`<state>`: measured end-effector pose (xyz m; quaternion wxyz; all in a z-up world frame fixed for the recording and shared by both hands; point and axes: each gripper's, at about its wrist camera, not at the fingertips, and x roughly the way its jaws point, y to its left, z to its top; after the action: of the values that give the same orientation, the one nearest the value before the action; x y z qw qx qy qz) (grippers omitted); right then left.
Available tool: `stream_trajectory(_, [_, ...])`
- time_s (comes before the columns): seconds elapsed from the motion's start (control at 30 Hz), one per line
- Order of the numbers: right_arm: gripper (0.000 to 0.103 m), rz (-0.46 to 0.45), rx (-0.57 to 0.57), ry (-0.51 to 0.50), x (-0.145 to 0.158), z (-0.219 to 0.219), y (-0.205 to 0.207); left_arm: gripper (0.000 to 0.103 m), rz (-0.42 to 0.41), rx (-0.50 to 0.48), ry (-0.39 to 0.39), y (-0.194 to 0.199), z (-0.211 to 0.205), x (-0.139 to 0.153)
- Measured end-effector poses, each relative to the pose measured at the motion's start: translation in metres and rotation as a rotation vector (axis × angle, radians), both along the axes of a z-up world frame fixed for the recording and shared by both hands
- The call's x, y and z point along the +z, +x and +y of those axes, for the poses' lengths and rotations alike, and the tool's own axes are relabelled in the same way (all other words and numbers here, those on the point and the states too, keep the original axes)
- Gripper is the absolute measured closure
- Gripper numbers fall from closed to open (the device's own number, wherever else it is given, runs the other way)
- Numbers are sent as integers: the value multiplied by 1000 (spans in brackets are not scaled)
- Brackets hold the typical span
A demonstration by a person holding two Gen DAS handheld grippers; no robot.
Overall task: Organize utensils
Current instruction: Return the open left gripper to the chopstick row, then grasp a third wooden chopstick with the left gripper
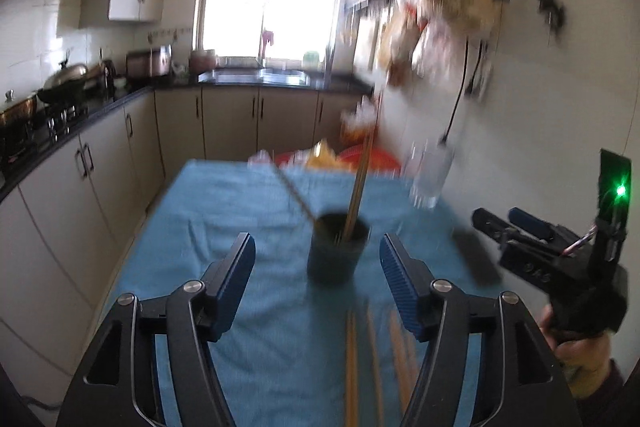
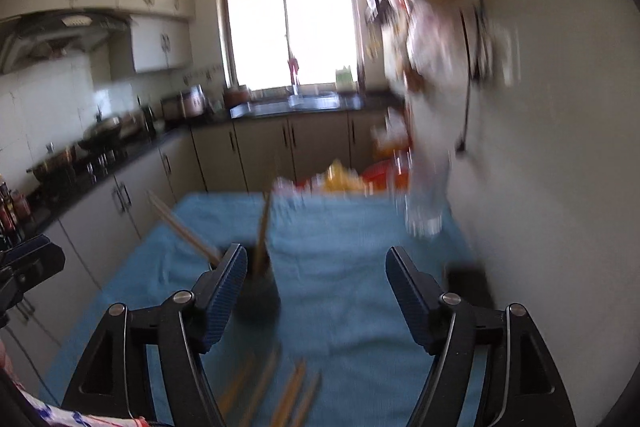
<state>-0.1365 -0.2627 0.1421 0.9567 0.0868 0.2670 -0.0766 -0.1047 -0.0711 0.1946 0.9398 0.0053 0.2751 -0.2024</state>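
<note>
My left gripper (image 1: 316, 275) has its blue pads wide apart, and nothing is pinched between them. Just ahead of it, in the gap between the pads, the dark cup (image 1: 338, 247) stands upright on the blue cloth (image 1: 224, 203). Some chopsticks (image 1: 360, 183) stick up out of the cup — one pair leans away to the left. More loose chopsticks (image 1: 352, 367) lie flat on the cloth, right under this gripper and close to me.

My right gripper (image 2: 316, 287) is spread wide too, and it holds nothing. From here the cup (image 2: 260, 291) sits just by its left pad, partly hidden behind it. The loose chopsticks (image 2: 292, 395) lie below it on the cloth (image 2: 340, 247) — blurry, so I cannot count them. A clear glass (image 1: 430, 175) stands further off to the right, near the wall.
</note>
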Motion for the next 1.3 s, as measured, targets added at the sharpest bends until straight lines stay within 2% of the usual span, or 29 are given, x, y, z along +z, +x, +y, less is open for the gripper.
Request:
stream_trajectory(0.17, [27, 170, 63, 87, -67, -9, -1, 39, 82, -50, 130, 3, -18, -60])
stream_trajectory(0.2, [30, 204, 86, 96, -80, -6, 0, 39, 112, -72, 161, 6, -23, -75])
stream_trajectory(0.23, [39, 239, 111, 100, -92, -3, 1, 40, 139, -90, 179, 10, -27, -86])
stream_trajectory(0.27, [44, 266, 126, 97, -100, 0, 3, 46, 171, -109, 192, 12, -31, -99])
stream_trajectory(0.3, [52, 297, 141, 87, -112, 5, 4, 58, 213, -129, 202, 17, -34, -113])
stream_trajectory(0.33, [58, 311, 150, 81, -119, 7, 5, 63, 244, -143, 207, 19, -37, -122])
stream_trajectory(0.37, [61, 323, 158, 77, -126, 8, 5, 71, 279, -157, 209, 23, -40, -132])
stream_trajectory(0.47, [62, 342, 167, 63, -141, 10, 7, 76, 324, -183, 219, 30, -47, -154])
stream_trajectory(0.67, [62, 335, 167, 69, -149, 5, 11, 77, 339, -242, 232, 37, -63, -173])
stream_trajectory(0.87, [62, 332, 164, 48, -147, 11, 11, 88, 340, -266, 233, 45, -73, -176])
stream_trajectory(1.0, [62, 337, 158, 30, -148, 14, 11, 94, 348, -258, 269, 47, -75, -181])
stream_trajectory(1.13, [63, 357, 145, -15, -147, 21, 15, 95, 345, -237, 289, 50, -80, -182])
stream_trajectory(1.17, [66, 363, 139, -26, -147, 22, 15, 95, 352, -228, 285, 51, -80, -181])
stream_trajectory(1.2, [80, 367, 137, -30, -147, 22, 16, 95, 365, -215, 276, 53, -80, -181])
stream_trajectory(1.23, [87, 375, 138, -20, -146, 20, 16, 95, 374, -205, 270, 54, -79, -181])
stream_trajectory(1.3, [89, 390, 144, 14, -145, 13, 14, 96, 394, -181, 258, 56, -71, -181])
